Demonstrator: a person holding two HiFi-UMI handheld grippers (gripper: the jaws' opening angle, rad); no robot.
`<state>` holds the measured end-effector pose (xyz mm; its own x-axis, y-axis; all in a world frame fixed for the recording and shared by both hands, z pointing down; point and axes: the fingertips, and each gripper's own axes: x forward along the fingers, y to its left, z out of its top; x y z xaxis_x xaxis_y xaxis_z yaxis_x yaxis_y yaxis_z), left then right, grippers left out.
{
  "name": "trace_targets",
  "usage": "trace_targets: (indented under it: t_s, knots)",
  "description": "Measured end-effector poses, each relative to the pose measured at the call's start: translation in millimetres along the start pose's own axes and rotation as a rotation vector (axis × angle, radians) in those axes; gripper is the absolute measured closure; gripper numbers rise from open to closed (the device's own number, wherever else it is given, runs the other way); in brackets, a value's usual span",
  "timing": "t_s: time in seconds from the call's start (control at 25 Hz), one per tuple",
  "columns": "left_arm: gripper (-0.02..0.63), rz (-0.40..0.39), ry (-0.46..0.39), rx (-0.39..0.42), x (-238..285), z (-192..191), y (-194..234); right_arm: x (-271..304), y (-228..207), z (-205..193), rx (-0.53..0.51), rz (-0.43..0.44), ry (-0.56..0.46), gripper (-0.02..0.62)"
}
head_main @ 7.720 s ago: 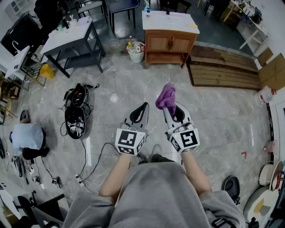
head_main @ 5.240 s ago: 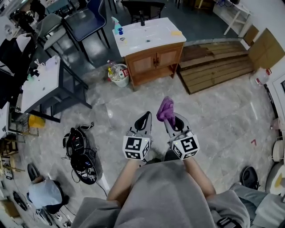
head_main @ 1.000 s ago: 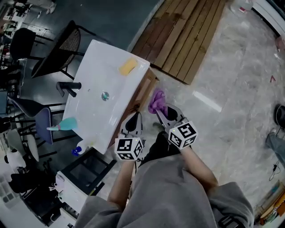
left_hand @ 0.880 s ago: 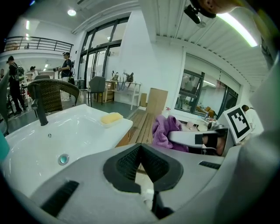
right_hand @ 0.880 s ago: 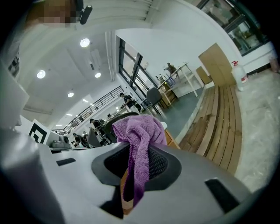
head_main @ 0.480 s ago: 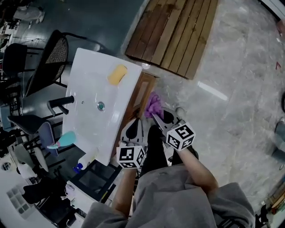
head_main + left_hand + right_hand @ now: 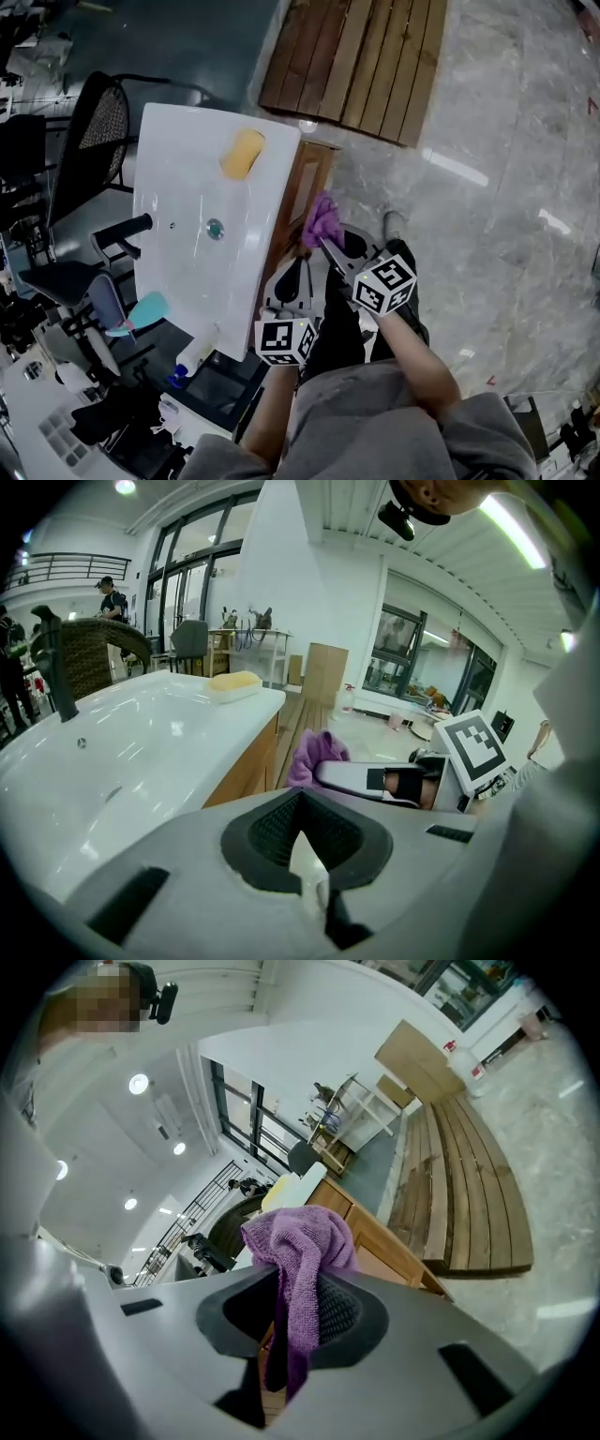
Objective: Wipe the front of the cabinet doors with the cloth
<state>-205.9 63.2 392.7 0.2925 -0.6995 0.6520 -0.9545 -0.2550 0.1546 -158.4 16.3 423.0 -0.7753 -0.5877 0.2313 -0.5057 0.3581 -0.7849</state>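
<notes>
A wooden cabinet (image 7: 307, 186) stands under a white sink top (image 7: 187, 197); from above only a narrow strip of its door front shows. My right gripper (image 7: 329, 246) is shut on a purple cloth (image 7: 322, 220), which bunches above the jaws right at the cabinet's front edge. The right gripper view shows the cloth (image 7: 302, 1241) hanging between the pads, with the cabinet (image 7: 384, 1239) just behind. My left gripper (image 7: 299, 270) sits beside it, shut and holding nothing, close to the cabinet front (image 7: 248, 775). The left gripper view also catches the cloth (image 7: 314, 752).
A yellow sponge (image 7: 242, 153), a black faucet (image 7: 124, 232) and a teal bottle (image 7: 141, 314) sit on the sink top. A wooden pallet (image 7: 361, 56) lies on the marble floor beyond the cabinet. A black mesh chair (image 7: 94, 122) stands behind the sink.
The person has walked from mid-room up to the cabinet. Over the last second both grippers have drawn nearer, and the cloth now sits at the cabinet's front edge.
</notes>
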Motion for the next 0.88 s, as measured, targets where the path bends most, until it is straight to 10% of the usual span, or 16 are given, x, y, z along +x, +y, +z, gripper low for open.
trace_targets:
  t_s: [0.88]
  knots:
    - [0.598,0.024,0.042,0.034,21.3,-57.6,22.4,47.4,-29.1,-79.5,0.104,0.118,0.039,0.520]
